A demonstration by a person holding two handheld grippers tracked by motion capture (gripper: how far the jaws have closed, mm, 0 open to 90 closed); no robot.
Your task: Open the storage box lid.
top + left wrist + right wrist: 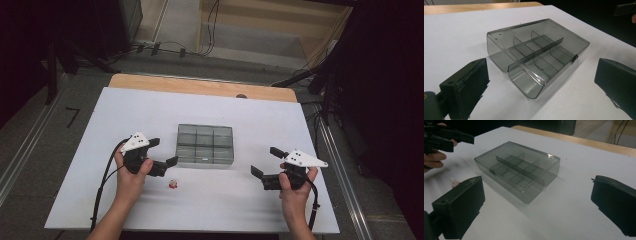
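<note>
Your left claw hangs with its jaws spread wide and nothing between them, and the small red-and-white piece lies on the white counter just below and slightly outward of those tips, on your near side. It is too small to tell what it is. Your right claw is spread and empty too, well apart from that piece, so I judge the left the nearer hand for a pickup.

Ahead of both claws, between them, sits the smoky clear box, its lid shut over a grid of six compartments. Its long axis runs across you, from one claw toward the other. From the left claw it lies just forward and inward, its short end nearest; from the right claw it is farther, with bare counter between.
</note>
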